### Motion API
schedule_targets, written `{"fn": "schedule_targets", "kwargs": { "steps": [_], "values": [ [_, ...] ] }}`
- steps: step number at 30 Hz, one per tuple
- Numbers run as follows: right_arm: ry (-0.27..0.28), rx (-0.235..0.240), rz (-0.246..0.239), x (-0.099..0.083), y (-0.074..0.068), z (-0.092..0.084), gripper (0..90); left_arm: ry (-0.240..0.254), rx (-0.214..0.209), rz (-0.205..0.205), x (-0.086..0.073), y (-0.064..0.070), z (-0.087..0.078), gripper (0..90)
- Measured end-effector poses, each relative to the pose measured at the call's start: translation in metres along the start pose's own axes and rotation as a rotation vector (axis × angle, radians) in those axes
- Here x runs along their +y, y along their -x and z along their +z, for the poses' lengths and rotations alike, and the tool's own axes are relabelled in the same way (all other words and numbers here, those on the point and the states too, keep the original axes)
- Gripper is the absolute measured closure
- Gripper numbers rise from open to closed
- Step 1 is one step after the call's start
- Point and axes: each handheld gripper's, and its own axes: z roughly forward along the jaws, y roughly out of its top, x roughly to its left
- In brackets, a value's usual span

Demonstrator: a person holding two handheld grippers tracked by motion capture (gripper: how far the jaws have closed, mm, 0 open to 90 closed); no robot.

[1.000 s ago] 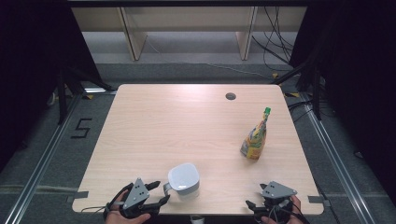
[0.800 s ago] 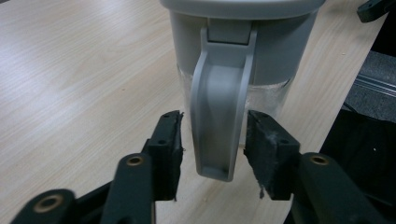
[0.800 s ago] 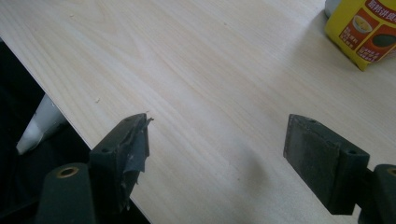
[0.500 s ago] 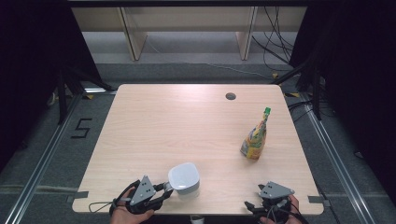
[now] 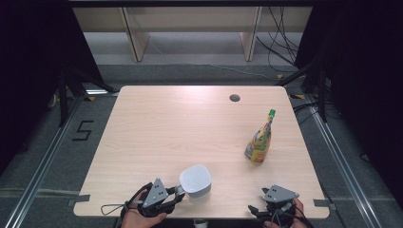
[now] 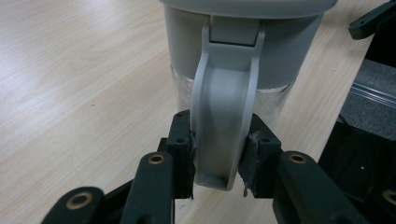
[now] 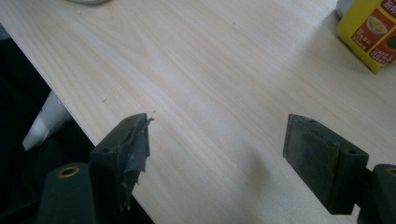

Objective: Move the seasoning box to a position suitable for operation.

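Note:
A pale grey jug (image 5: 195, 181) with a side handle stands near the table's front edge, left of centre. My left gripper (image 5: 179, 192) reaches it from the left. In the left gripper view its jaws have just been closing and its pads (image 6: 183, 140) now press both sides of the jug's handle (image 6: 226, 107). The left gripper (image 6: 219, 156) is shut on that handle. My right gripper (image 5: 275, 191) rests at the front edge on the right, and the right gripper (image 7: 217, 140) stands open over bare wood. A yellow pouch (image 5: 259, 141) with a green cap stands upright beyond it, its corner (image 7: 369, 32) at the top right.
The light wooden table (image 5: 190, 123) has a round cable hole (image 5: 234, 98) near its far edge. Shelving and cables lie on the floor behind the table. In the right gripper view, a white table leg (image 7: 46, 119) sits below the front edge.
My left gripper has slid right up to the jug and its jaws have closed on the handle. The right gripper, the jug and the pouch have stayed put.

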Motion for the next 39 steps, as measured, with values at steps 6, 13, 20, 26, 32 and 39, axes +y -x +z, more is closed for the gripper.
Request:
{"fn": "schedule_targets", "kwargs": {
  "steps": [6,13,20,26,32,39],
  "values": [
    [-0.002,0.002,-0.003,0.001,0.0,0.001,24.0,0.011,0.013,0.036,0.005,-0.011,0.009,68.4],
    [-0.002,0.005,-0.004,0.0,0.0,0.001,24.0,0.011,-0.003,0.009,0.014,-0.011,0.025,68.6],
    [0.006,0.0,-0.013,0.0,0.0,0.0,24.1,0.009,0.007,0.026,0.023,-0.016,0.037,69.0],
    [0.005,0.004,-0.013,0.0,0.0,0.0,24.1,0.021,0.005,0.029,0.027,-0.02,0.044,69.2],
    [0.005,0.005,-0.009,0.001,0.0,0.0,24.1,0.015,-0.01,0.024,0.028,-0.02,0.046,69.1],
    [0.012,0.006,-0.003,0.0,0.001,-0.001,24.6,0.012,-0.028,0.024,0.026,-0.023,0.045,60.1]
  ]
}}
